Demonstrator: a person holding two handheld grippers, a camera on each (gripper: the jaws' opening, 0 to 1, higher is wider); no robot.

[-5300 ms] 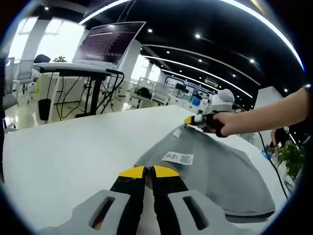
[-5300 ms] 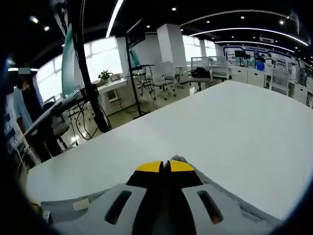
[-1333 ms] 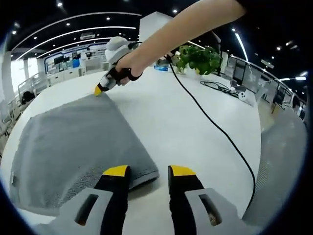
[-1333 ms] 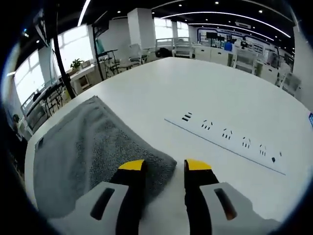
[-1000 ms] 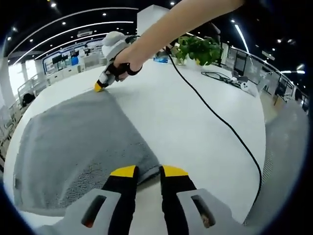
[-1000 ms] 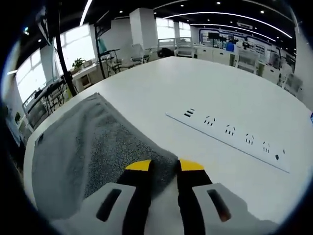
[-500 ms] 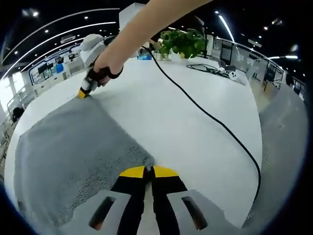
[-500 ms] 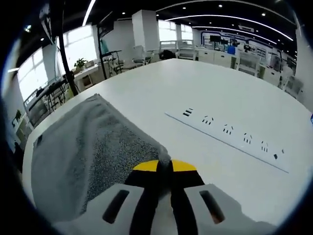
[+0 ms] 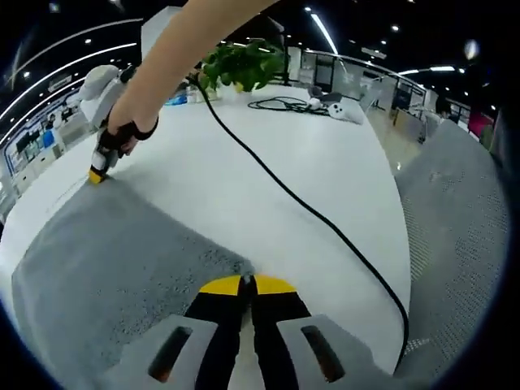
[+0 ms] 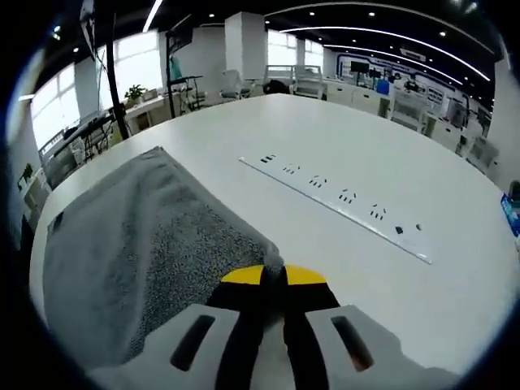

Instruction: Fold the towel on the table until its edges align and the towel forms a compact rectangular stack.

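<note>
Two corners of the grey terry towel (image 9: 114,260) are pinched at once: your left gripper (image 9: 246,283), jaws pressed together, clamps the corner at lower centre of the left gripper view, while your right gripper (image 10: 273,275) nips the neighbouring corner. The towel lies flat on the white table (image 9: 325,171), spreading away to the left of both grippers, so the fold likely carries that way. The left gripper view adds a black cable (image 9: 309,213); the right gripper view, a white power strip (image 10: 341,196).
</note>
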